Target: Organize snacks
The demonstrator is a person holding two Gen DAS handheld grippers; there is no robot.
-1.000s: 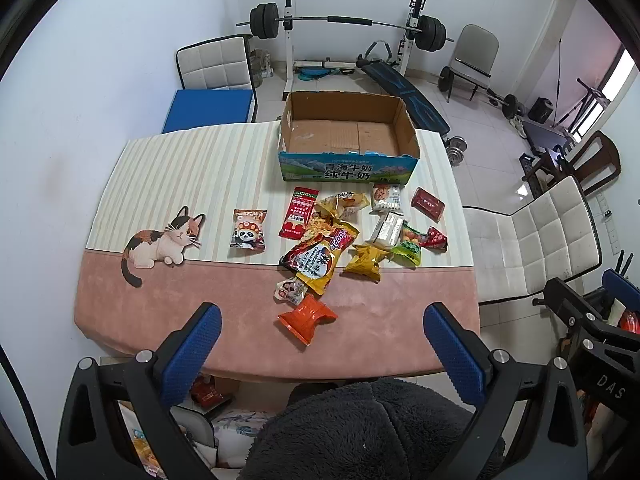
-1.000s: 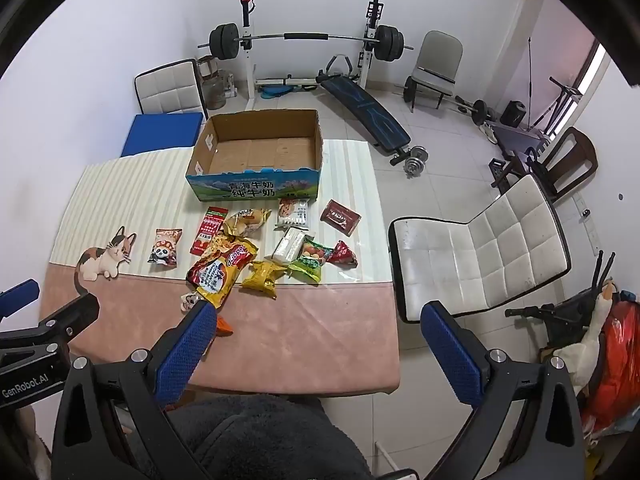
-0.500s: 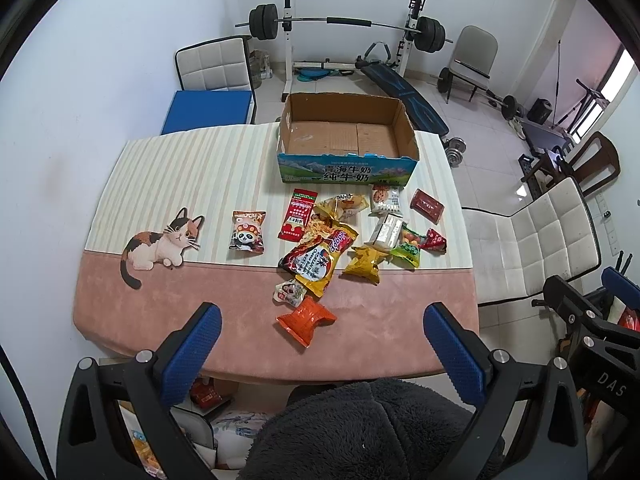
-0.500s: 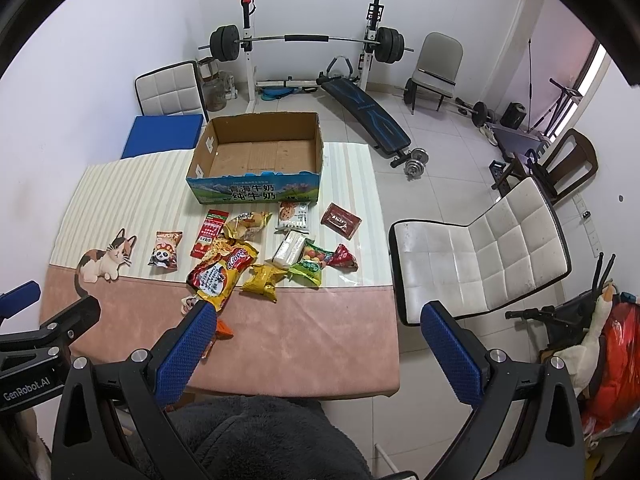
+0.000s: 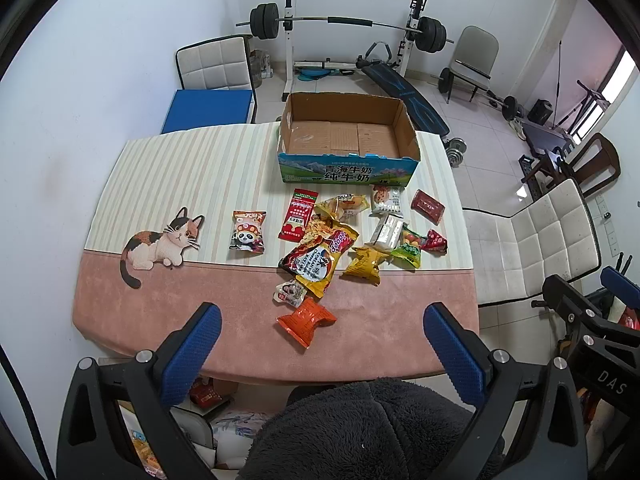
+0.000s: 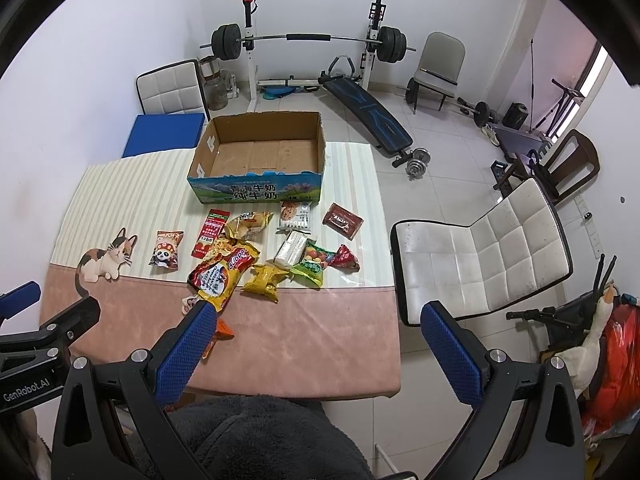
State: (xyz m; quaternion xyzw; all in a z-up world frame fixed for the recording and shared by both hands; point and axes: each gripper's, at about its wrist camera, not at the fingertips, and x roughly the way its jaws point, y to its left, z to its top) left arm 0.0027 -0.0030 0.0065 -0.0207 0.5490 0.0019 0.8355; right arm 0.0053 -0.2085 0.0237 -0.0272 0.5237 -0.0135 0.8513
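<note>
Several snack packets lie scattered on the table (image 5: 132, 312) in front of an empty cardboard box (image 5: 347, 141) (image 6: 262, 152). Among them are an orange packet (image 5: 306, 320) nearest me, a large noodle bag (image 5: 320, 258) (image 6: 222, 274), a yellow packet (image 5: 366, 266) (image 6: 266, 278), a panda packet (image 5: 248, 232) (image 6: 166, 254) and a dark red packet (image 5: 429, 206) (image 6: 342, 220). My left gripper (image 5: 320, 350) hangs open high above the table's near edge. My right gripper (image 6: 314, 348) is also open, further right, its left finger covering part of the orange packet.
A white padded chair (image 6: 480, 248) stands right of the table, another (image 5: 214, 66) with a blue seat behind it. A barbell rack (image 5: 348, 24) and bench fill the back of the room. A dark fleece garment (image 5: 360, 428) lies below both grippers. The tablecloth has a cat print (image 5: 160, 242).
Both views have drifted slightly; the table sits a touch higher in frame. Nothing on the table has moved and both grippers stay open.
</note>
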